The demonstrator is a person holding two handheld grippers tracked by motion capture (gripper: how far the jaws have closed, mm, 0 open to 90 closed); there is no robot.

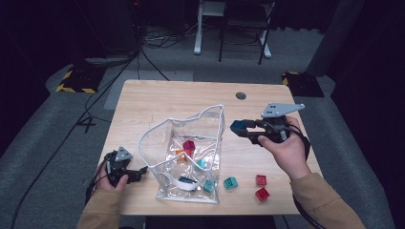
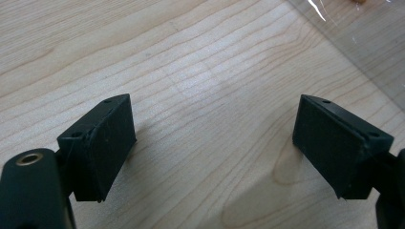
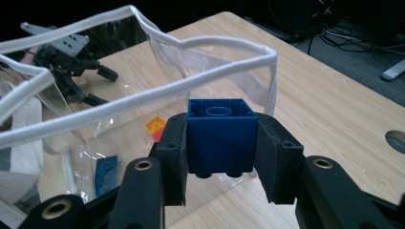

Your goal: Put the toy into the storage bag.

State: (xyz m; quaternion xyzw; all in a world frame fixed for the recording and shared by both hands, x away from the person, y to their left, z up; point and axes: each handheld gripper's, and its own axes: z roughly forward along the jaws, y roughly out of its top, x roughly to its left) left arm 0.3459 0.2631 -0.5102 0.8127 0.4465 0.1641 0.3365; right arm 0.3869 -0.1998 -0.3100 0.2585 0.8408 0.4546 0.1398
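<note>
A clear plastic bag (image 1: 188,157) with a white rim stands open on the wooden table (image 1: 157,100), with several coloured bricks inside. My right gripper (image 1: 237,128) hovers just right of the bag's rim, shut on a blue brick (image 3: 219,136) held upside down between its pads. The bag's white rim (image 3: 143,100) lies right ahead of that brick in the right gripper view. My left gripper (image 1: 138,172) rests low at the bag's left side, jaws open over bare wood (image 2: 210,119), nothing between them.
A teal brick (image 1: 230,182) and two red bricks (image 1: 261,180) (image 1: 261,193) lie on the table right of the bag near the front edge. A round cable hole (image 1: 241,95) sits at the back. Cables and chair legs are on the floor behind.
</note>
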